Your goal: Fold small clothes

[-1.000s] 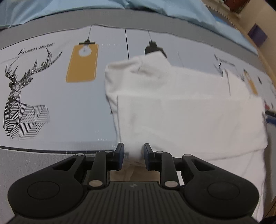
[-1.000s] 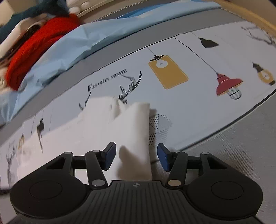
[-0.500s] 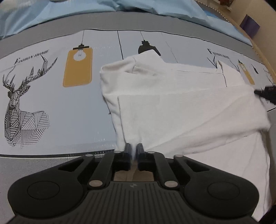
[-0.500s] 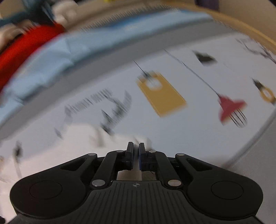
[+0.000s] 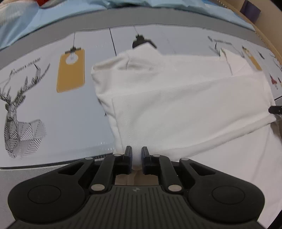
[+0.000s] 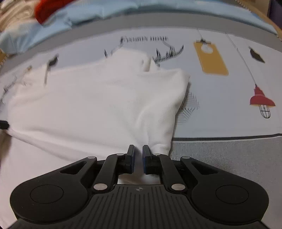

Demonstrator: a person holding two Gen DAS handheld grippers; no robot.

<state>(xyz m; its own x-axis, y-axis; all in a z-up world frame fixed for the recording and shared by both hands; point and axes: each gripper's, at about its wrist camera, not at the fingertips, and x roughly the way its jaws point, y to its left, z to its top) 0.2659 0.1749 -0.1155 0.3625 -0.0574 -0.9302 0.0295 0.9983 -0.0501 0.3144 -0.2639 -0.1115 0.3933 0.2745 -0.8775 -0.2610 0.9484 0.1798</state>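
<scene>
A white garment (image 5: 176,96) lies partly folded on the printed sheet, with one layer doubled over another. My left gripper (image 5: 136,153) is shut on the garment's near left corner, and white cloth fills the narrow gap between its pads. In the right wrist view the same white garment (image 6: 88,105) spreads to the left, its right edge bunched into a ridge. My right gripper (image 6: 138,151) is shut on that near right edge, cloth pinched between the blue pads. The tip of each gripper shows at the edge of the other's view.
The sheet (image 5: 52,114) carries a deer drawing, yellow lamp tags and a red lamp (image 6: 260,100). A grey band (image 6: 229,158) runs along its near side. A pale blue blanket (image 5: 26,22) and a red garment (image 6: 47,8) lie at the back. A wooden edge (image 5: 264,33) borders the far right.
Both grippers went from open around the cloth to shut on it. The right gripper rolled and swung, so the garment now sits more to the left in its view.
</scene>
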